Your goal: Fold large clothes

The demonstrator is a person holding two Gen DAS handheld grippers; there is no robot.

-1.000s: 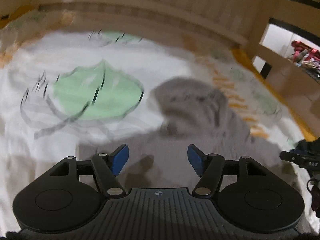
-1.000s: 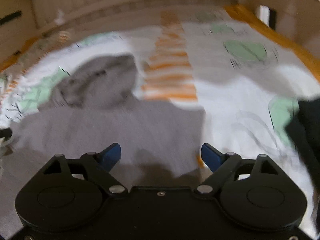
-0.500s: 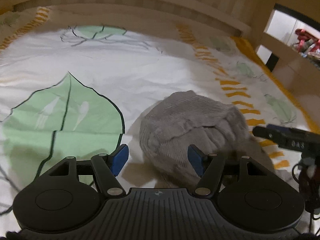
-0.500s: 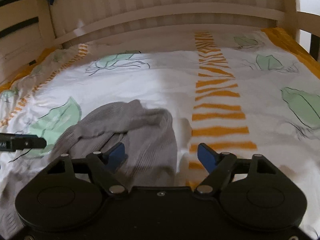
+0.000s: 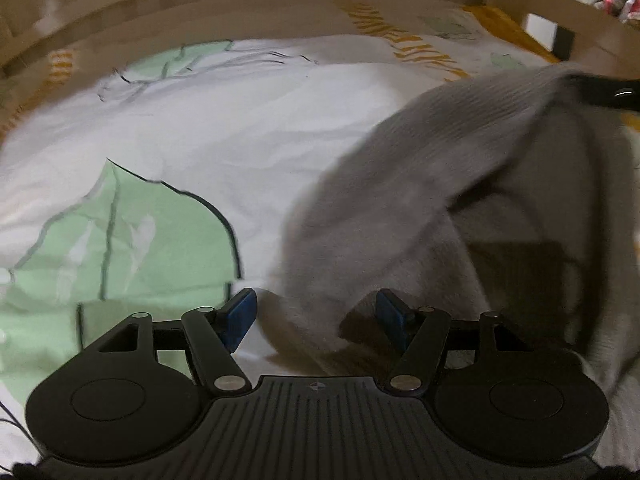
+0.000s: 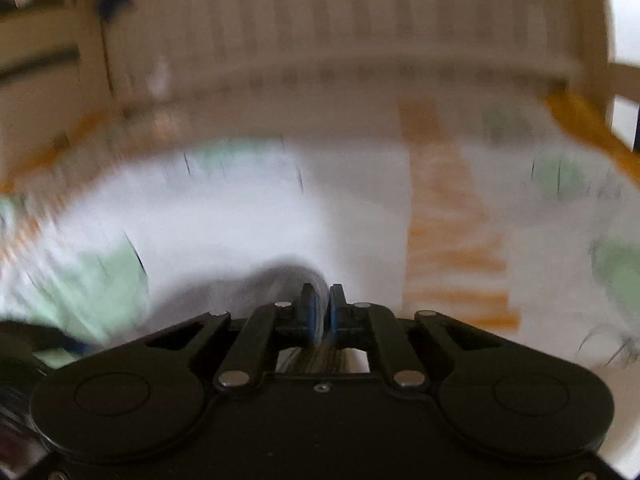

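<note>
A grey ribbed knit garment (image 5: 420, 184) lies on the bed at the right of the left wrist view, and one part of it is lifted up toward the top right. My left gripper (image 5: 316, 314) is open, with the garment's lower edge between its blue pads. My right gripper (image 6: 323, 308) is shut on the grey garment (image 6: 280, 280), with fabric pinched between its blue pads; it shows at the top right of the left wrist view (image 5: 604, 92). The right wrist view is blurred.
The bed sheet (image 5: 224, 132) is white with green leaf prints (image 5: 132, 248) and orange stripes (image 6: 444, 220). A wooden slatted bed rail (image 5: 240, 4) runs along the far side. A bed post and opening stand at the right (image 5: 560, 36).
My right gripper has shut on the grey garment and lifted part of it. My left gripper has stayed open and moved in at the garment's lower edge.
</note>
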